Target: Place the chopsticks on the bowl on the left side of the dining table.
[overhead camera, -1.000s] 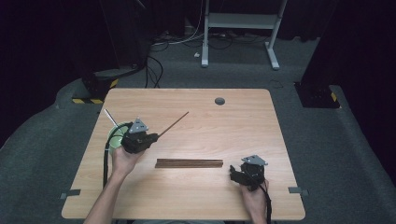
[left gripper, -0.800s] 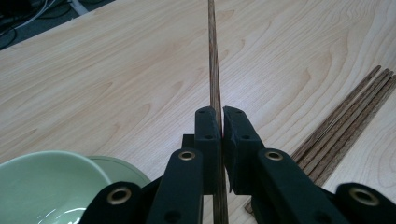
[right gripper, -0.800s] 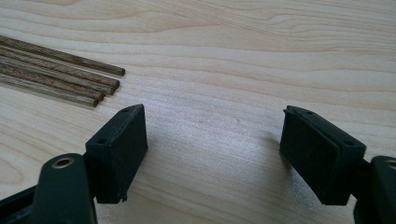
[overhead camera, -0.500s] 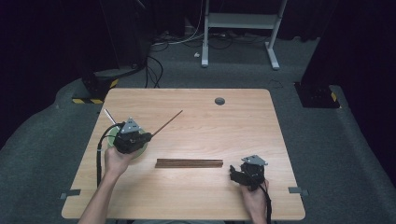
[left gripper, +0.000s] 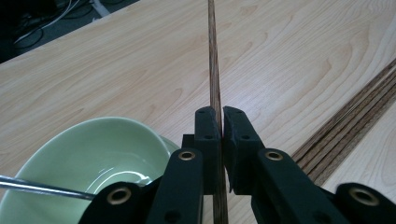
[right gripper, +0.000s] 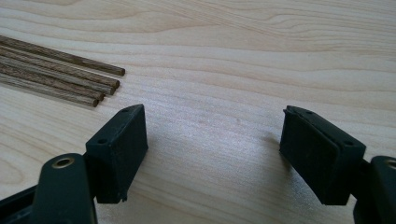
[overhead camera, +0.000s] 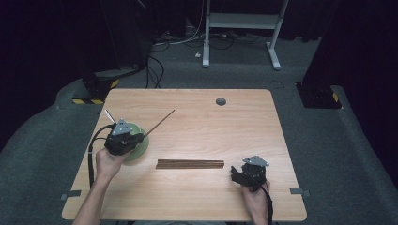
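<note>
Overhead, the high view shows the left gripper (overhead camera: pixel 141 137) near the left edge of the wooden table (overhead camera: pixel 202 197), closed on a single dark chopstick (overhead camera: pixel 159 123) that slants up and to the right over bare wood. Directly under that gripper sits a green bowl (overhead camera: pixel 141 149), with a thin metal rod (overhead camera: pixel 110 116) sticking out past it toward the left edge. A bundle of chopsticks (overhead camera: pixel 190 164) lies flat at mid-table, parallel to the near edge, well apart from the bowl. The right gripper (overhead camera: pixel 236 175) rests just beside the bundle's right end, not touching it. The far half of the table is open apart from a small round cable hole (overhead camera: pixel 220 101); the right side beyond the right gripper is bare wood out to the edge.

Next, the left gripper view: its two jaws are pressed together on the chopstick, which runs straight ahead between them. The bowl lies low on the left with the metal rod across its rim, and the bundle crosses the right corner.

Lastly, the right gripper view: its jaws stand wide apart with nothing between them but bare table. The ends of the bundle lie in the upper left, clear of the left jaw.
</note>
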Demonstrator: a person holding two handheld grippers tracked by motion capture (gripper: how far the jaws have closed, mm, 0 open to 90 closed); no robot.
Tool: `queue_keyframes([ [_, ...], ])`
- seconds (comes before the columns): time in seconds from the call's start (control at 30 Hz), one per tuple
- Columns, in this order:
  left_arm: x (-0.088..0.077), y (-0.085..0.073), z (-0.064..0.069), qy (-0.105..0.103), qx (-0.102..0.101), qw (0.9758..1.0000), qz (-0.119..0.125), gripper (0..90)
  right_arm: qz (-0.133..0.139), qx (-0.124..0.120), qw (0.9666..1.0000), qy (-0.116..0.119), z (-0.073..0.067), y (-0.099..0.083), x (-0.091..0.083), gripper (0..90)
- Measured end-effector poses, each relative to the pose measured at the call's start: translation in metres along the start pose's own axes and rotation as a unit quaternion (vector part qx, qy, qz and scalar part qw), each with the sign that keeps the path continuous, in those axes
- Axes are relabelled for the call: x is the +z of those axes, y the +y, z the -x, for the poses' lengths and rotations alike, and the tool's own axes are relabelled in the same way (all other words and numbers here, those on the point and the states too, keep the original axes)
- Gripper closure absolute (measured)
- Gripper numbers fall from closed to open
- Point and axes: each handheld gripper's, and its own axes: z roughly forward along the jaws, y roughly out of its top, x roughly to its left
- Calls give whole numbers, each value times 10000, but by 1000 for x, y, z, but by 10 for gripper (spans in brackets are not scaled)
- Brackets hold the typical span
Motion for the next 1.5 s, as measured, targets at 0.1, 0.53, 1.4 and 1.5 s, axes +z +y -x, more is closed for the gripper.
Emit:
queue_keyframes([
  [0.1,-4,-2,-3,53,-22,10000,-4,842,1,-1,10000,-1,0,0,0,226],
  [0.53,-17,-11,-19,324,-61,9994,-134,842,1,0,10000,-2,0,0,0,226],
  [1.4,-23,-29,-44,604,-166,9974,-368,842,3,2,10000,-6,0,0,0,227],
  [1.5,-23,-31,-47,627,-176,9971,-393,842,2,1,10000,-7,0,0,0,227],
])
